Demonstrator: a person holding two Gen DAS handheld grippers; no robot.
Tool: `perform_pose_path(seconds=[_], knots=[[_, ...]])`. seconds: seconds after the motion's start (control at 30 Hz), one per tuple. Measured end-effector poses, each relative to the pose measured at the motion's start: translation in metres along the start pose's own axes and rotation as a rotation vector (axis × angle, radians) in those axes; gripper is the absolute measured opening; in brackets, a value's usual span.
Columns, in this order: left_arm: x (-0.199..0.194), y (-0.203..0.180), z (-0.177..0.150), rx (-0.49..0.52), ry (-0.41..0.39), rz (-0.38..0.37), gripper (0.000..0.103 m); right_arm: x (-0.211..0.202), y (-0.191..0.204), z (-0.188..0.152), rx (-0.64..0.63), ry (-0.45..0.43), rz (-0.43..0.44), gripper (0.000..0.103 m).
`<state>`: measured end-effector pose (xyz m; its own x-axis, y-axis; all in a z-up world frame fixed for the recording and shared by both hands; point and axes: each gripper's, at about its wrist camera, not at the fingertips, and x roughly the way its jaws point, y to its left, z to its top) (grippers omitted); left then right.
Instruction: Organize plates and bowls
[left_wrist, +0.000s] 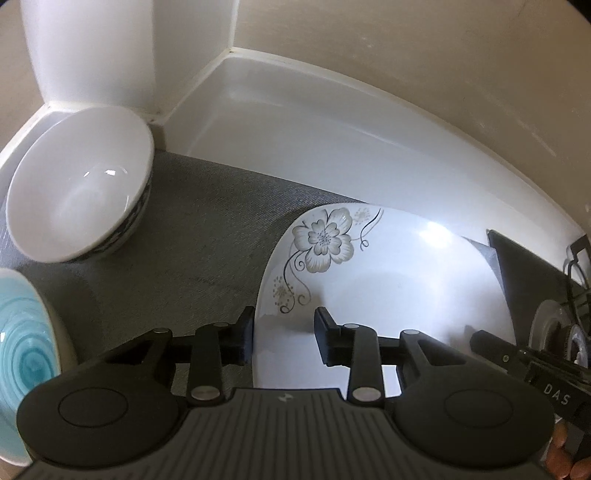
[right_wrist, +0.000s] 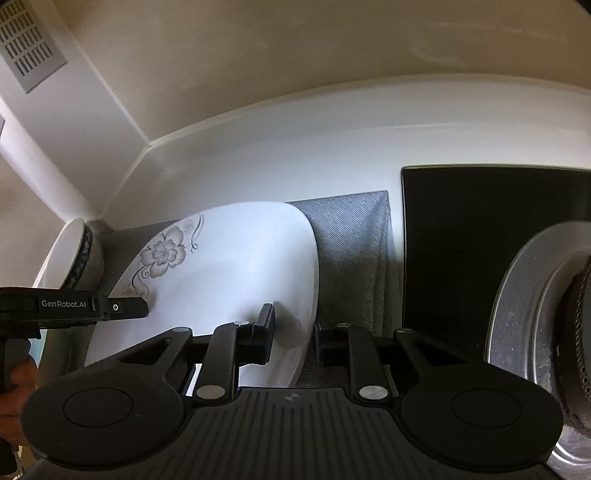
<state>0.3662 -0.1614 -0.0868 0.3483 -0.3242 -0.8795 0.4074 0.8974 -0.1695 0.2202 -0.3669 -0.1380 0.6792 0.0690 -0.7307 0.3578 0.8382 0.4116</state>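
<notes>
A white plate with a grey flower print (left_wrist: 388, 280) lies on a grey mat; it also shows in the right wrist view (right_wrist: 236, 258). My left gripper (left_wrist: 284, 338) straddles the plate's left rim, one finger outside and one over the plate, jaws apart. My right gripper (right_wrist: 293, 338) straddles the plate's right rim the same way, jaws apart. A white bowl (left_wrist: 79, 184) leans tilted in the back left corner. A turquoise spiral plate (left_wrist: 24, 350) sits at the left edge.
The grey mat (left_wrist: 192, 243) lies on a white counter (left_wrist: 314, 140) bounded by walls at the back. A black glass hob (right_wrist: 480, 240) with a metal burner ring (right_wrist: 524, 306) stands to the right of the mat.
</notes>
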Motion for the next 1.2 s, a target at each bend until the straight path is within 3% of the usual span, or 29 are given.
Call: perform_pose_path(seconds=[0.53,1.2], knots=[[-0.032,0.012,-0.024,-0.015,-0.003,-0.03,0.037,-0.016,0.009,-0.007,-0.009,0.014,0.006,0.023],[-0.078,0.019,-0.065,0.021,-0.037,-0.075,0.037,-0.087,0.032,-0.07,0.028,-0.02,0.0,0.023]])
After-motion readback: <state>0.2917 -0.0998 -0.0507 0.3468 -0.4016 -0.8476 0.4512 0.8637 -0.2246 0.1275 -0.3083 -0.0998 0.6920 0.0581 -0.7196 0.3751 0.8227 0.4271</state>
